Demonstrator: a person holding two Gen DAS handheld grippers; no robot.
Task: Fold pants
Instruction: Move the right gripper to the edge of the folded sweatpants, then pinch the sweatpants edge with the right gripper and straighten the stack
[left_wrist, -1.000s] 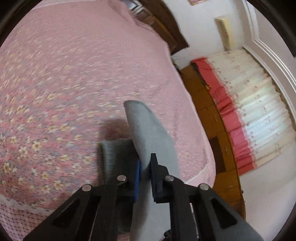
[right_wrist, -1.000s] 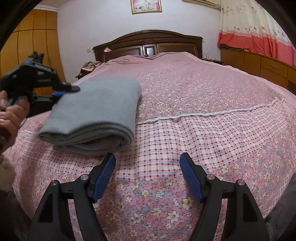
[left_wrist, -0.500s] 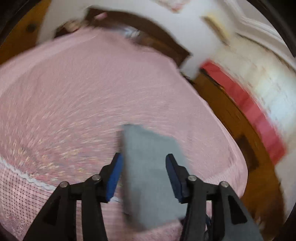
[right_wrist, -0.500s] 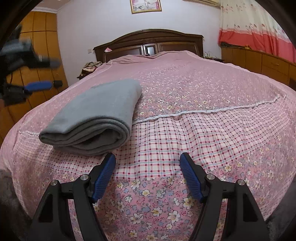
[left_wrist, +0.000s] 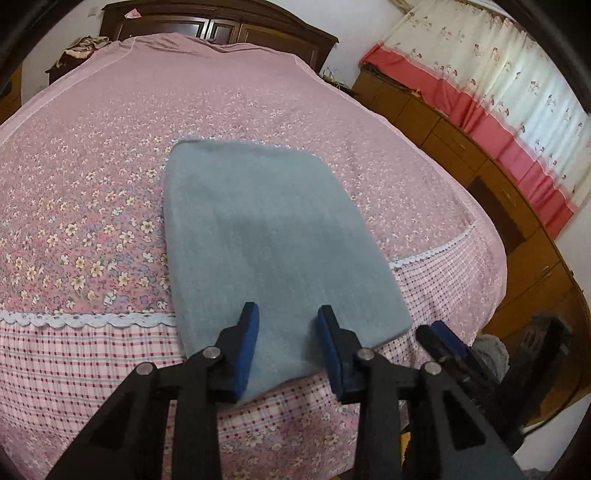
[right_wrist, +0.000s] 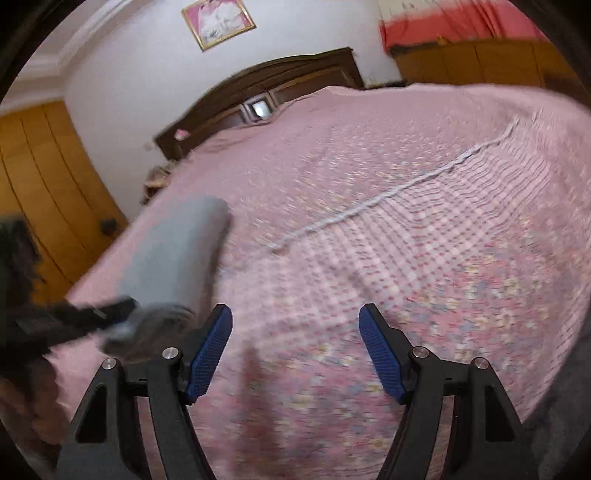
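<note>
Now folded pants (left_wrist: 273, 236) on bed (left_wrist: 92, 206), under spread left tool (left_wrist: 288, 347); right tool (right_wrist: 295, 347) spread, beside.

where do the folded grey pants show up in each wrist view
Left wrist view: the folded grey pants fill the centre, lying flat on the pink bedspread just beyond the open left tongs.
Right wrist view: the pants sit at lower left, blurred, left of the open right tongs.
Shared landmark: the dark wooden headboard, at the top of both views.
</note>
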